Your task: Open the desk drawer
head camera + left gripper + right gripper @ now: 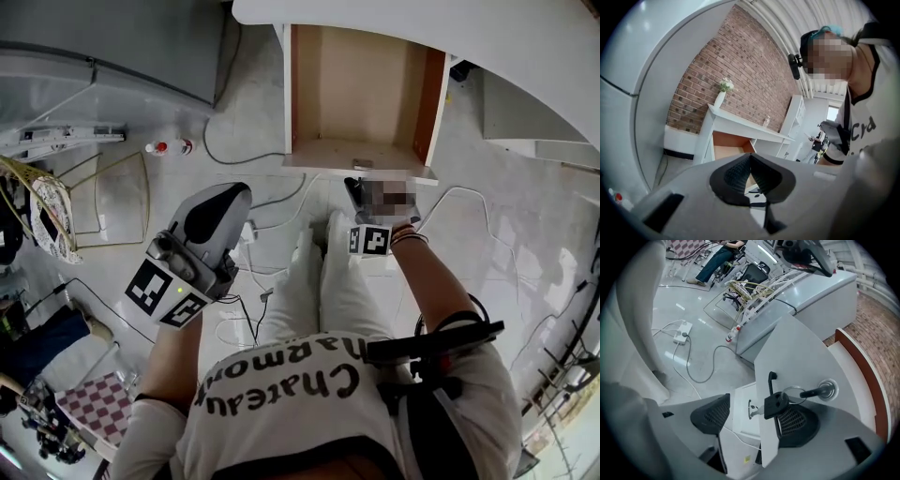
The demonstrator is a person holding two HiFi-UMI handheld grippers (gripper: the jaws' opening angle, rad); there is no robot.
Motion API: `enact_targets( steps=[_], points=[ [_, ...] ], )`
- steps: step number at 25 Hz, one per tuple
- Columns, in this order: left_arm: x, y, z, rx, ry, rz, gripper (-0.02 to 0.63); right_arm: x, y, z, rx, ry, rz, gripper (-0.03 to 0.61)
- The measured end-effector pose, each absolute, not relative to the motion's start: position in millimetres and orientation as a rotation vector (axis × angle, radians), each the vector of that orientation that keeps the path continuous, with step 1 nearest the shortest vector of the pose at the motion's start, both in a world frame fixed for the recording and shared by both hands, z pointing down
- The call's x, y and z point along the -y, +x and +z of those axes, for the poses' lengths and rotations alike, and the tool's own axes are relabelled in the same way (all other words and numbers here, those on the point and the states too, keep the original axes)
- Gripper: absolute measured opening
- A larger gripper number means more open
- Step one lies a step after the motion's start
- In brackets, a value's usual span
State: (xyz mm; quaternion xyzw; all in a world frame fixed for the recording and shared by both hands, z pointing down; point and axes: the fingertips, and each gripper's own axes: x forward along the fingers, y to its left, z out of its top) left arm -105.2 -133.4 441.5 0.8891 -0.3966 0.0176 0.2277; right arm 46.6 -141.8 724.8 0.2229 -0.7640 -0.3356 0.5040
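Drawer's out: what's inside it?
The drawer shows only its bare wood-coloured floor and side walls; nothing lies in the part that shows. Its rear end runs under the white desk top, so that strip is hidden.

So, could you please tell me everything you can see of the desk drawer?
The drawer is pulled out of the white desk and looks empty. Its floor is pale wood, its sides reddish brown, its front white. A key sits in the front lock, a second key hanging from its ring. The open jaws of the right gripper straddle the front's edge.
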Motion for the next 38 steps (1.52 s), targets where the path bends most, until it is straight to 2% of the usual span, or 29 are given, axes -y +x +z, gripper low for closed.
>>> enact_targets(
  steps=[15,24,32,38],
  points=[
    [105,-91,426,1.034,2.368,-0.025,0.015,99,88,698,1.757,0.516,-0.698,0.268],
    [98,-83,349,1.012,2.409,-0.074,0.015,80,89,623,1.806,0.588,-0.593,0.268],
    [102,-92,269,1.095,2.430,-0.056,0.015,109,89,530,1.817,0.680,-0.476,0.268],
    [118,-85,205,1.134,2.466,-0.101,0.015,135,94,458,1.866,0.764,-0.151,0.265]
  ],
)
